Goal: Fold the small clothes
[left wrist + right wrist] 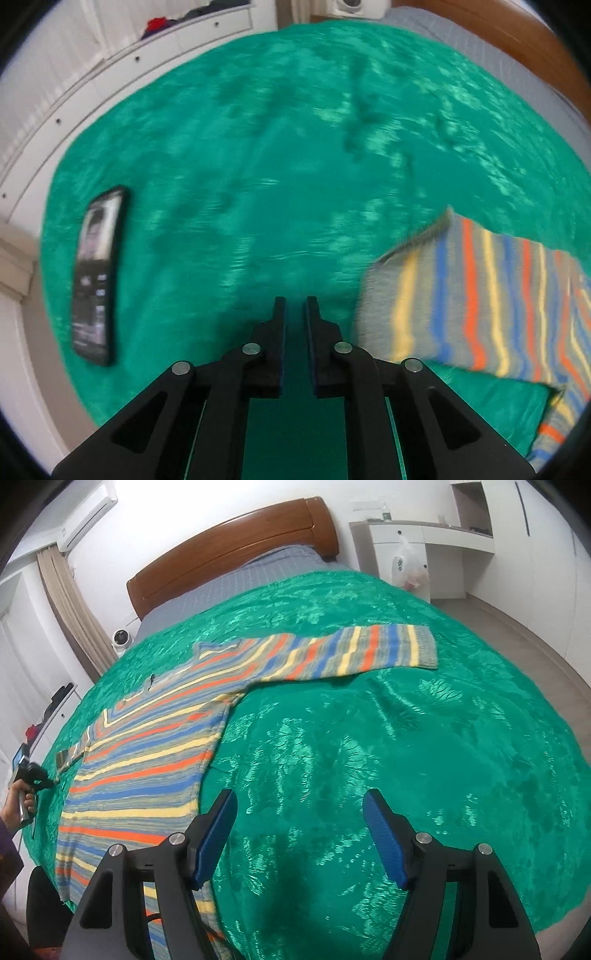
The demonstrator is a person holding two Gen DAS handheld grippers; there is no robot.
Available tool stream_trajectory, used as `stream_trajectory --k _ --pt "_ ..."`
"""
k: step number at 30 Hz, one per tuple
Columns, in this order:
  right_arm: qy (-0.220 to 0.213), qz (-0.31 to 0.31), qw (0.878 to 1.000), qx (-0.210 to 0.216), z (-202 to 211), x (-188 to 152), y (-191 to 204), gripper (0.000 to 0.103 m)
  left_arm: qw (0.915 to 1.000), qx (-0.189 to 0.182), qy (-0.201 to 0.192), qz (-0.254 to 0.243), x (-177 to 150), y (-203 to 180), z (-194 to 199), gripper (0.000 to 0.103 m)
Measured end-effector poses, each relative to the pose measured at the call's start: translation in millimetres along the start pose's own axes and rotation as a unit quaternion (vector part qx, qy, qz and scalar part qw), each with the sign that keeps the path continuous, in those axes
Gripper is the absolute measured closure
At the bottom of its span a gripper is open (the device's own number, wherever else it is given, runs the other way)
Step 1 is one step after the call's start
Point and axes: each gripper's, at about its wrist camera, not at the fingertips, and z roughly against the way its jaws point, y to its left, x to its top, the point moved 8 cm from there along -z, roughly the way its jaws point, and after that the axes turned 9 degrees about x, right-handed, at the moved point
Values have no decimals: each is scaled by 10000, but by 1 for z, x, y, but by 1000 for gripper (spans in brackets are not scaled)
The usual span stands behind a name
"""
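The green bedspread (406, 738) covers my bed; the striped sweater (155, 746) lies flat at ten o'clock, one sleeve outstretched for folding. My right claw (299, 834) gapes wide, empty; my left claw (295, 314) is nearly closed on nothing, beside the sleeve cuff.

A green bedspread (369, 738) covers most of both frames. A phone (96, 275) lies on it at lower left of the left view. A wooden headboard (232, 550) sits top centre, a white dresser (402, 554) upper right, a curtain (70, 609) upper left.
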Motion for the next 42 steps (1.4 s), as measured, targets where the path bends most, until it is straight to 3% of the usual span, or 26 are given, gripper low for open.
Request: stream_trajectory --k 3,5,8,13,20,25,33,42 --pt "-90 4 10000 -20 4 0 -1 33 9997 -129 -118 -186 -11 6 13 88" --pt "-136 6 9999 -40 4 -1 -1 33 9976 -484 -239 -440 -26 -4 28 62" --pt "-240 -18 9997 -102 5 -2 -3 33 9897 -1067 -374 -877 -57 -32 52 37" --pt "-220 -109 9989 -387 4 -8 -14 32 9707 -1823 -270 -1541 -133 -67 75 27" --pt "-70 -230 9972 -709 -5 -15 -27 21 9640 -1752 -620 -1903 -170 -67 74 0" --pt "80 -420 9961 -778 -16 -24 -33 18 9618 -1584 -902 -2041 -180 -71 72 0" --pt "346 -118 9942 -1015 -32 -35 -26 1 9601 -1456 -1389 -1944 -182 -73 72 0" --pt "315 31 9919 -1227 -34 -36 -24 1 9586 -1392 -1476 -1998 -181 -77 69 0"
